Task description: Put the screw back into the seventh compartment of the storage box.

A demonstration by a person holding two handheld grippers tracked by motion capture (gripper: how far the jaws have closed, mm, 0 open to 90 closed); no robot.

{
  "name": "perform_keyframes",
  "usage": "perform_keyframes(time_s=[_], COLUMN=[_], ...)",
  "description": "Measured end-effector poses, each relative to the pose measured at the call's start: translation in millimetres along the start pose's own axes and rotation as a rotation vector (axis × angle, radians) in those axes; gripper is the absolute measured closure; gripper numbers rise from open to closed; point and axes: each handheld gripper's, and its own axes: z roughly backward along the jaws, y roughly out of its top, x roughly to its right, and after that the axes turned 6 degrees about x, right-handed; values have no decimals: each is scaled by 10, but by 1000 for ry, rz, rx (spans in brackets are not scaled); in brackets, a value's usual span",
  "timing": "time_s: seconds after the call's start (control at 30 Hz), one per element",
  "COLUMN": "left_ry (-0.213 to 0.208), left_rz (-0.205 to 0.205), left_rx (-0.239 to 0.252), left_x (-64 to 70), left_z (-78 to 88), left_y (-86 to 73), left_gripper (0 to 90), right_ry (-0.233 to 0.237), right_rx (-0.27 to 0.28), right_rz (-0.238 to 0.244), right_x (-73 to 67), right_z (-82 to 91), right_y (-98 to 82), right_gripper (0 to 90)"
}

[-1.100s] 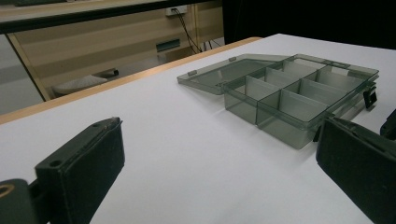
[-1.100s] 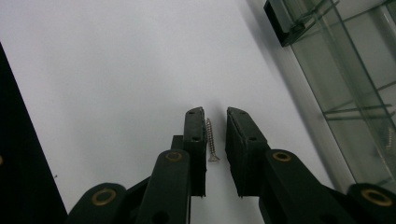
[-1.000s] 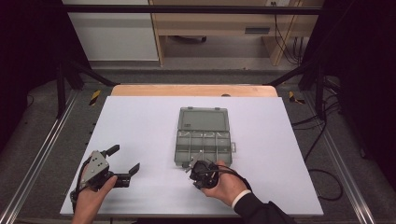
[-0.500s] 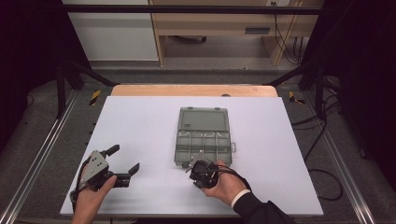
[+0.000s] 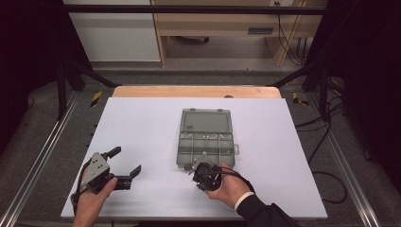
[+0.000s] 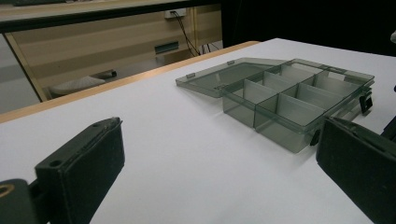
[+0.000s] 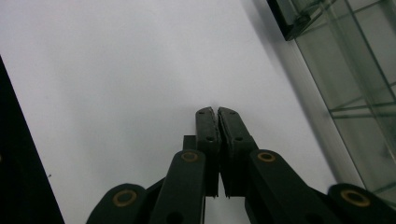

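Two tools at the near edge of the counter, one open compartment box between them and the far side.

Lying just right of centre in the high view, the compartment box point(image 5: 206, 138) has its lid point(image 5: 206, 121) folded flat toward the upper part of the frame, so the opening looks done; whatever sorting or closing follows has, by my judgement, not started, since every divided cell I can see is bare. It is smoky translucent grey plastic with thin inner walls and small dark latches on its near rim. The right tool point(image 5: 197, 170), jaws pressed together on nothing, sits just at the box's lower edge. The left tool point(image 5: 125, 162), jaws spread wide, rests at lower left of the white counter point(image 5: 142, 123), well apart from the box.
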Motion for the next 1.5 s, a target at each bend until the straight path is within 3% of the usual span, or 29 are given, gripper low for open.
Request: perform_keyframes(time_s=[0.27, 0.4, 1.5], left_ry=[0, 0, 3], left_rz=[0, -2, 0], left_rx=[-1, -2, 1], left_x=[0, 0, -2], left_z=[-1, -1, 3], left_y=[0, -1, 1], left_gripper=[9, 9, 9], right_ry=[-4, -9, -61], right_rx=[5, 5, 90], right_rz=[16, -2, -9], right_x=[15, 9, 133], right_z=[1, 24, 387], right_y=[-3, 8, 20], right_gripper=[874, 875, 875])
